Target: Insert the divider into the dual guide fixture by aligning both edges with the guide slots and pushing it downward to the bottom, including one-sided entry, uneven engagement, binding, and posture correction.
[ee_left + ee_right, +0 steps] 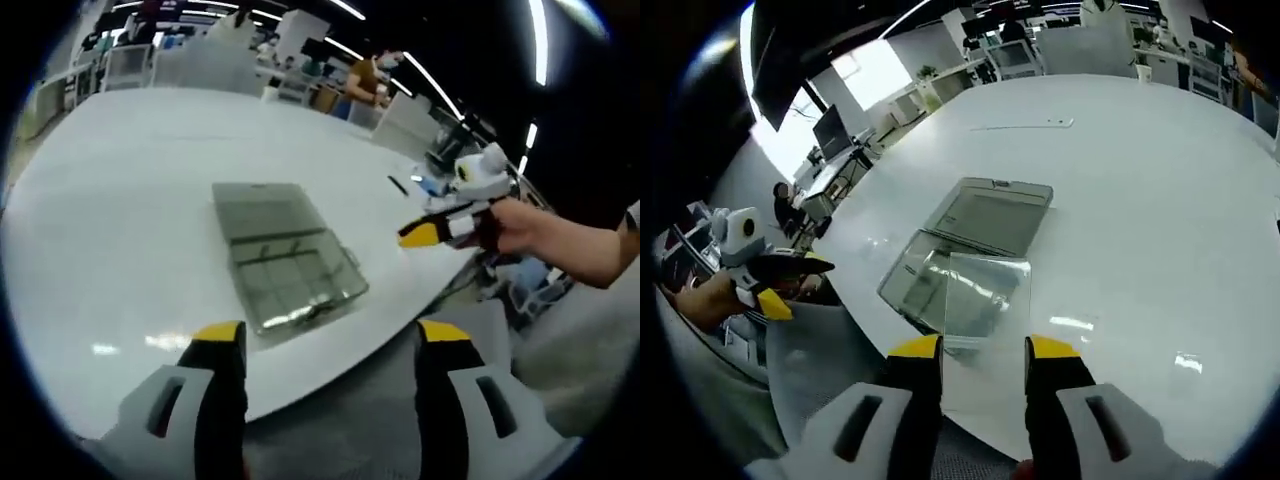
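Both my grippers above the table edge, the divider held over the open case.

The large round white table (pixel 120 200) carries the clear rectangular plastic case (pixel 290 265) with its lid folded flat behind it; the case's gridded compartment half lies nearer me, close to the table edge. In the right gripper view, my right gripper (pixel 983 350) is clenched on the lower edge of the clear square plastic divider sheet (pixel 987 292), which stands upright just ahead of the jaws, in front of the case. In the left gripper view, my left gripper (pixel 332 335) is released, jaws wide apart, the case lying between and beyond their yellow tips.
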{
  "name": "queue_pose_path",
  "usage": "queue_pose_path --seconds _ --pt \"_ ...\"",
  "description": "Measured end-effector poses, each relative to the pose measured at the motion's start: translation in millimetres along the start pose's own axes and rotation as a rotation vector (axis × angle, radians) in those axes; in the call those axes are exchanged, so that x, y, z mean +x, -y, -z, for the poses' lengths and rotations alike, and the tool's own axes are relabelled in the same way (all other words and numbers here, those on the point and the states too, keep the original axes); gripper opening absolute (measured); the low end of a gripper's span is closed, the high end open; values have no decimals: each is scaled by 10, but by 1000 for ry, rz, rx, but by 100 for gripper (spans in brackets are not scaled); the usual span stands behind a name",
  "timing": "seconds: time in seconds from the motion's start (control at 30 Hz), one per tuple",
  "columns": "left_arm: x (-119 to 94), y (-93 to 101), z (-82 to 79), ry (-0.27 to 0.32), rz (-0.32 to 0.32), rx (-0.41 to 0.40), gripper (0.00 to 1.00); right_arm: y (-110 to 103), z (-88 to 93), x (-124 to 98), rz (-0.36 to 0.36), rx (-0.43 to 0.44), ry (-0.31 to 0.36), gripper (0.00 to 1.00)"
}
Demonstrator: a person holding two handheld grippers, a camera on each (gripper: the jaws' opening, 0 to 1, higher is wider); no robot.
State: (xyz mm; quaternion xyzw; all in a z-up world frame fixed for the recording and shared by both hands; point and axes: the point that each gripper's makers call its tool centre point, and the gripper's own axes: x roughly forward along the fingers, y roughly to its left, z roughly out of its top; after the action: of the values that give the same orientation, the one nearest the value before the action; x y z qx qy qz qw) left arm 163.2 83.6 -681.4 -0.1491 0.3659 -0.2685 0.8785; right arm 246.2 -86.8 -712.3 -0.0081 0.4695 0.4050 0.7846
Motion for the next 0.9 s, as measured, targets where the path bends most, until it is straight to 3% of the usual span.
queue_pose_path --seconds 0.6,0.9 --pt "176 183 -399 52 149 -24 61 -487 -129 -19 -202 29 77 27" --pt "211 379 -525 98 309 -50 60 -784 -212 -44 -341 50 112 27"
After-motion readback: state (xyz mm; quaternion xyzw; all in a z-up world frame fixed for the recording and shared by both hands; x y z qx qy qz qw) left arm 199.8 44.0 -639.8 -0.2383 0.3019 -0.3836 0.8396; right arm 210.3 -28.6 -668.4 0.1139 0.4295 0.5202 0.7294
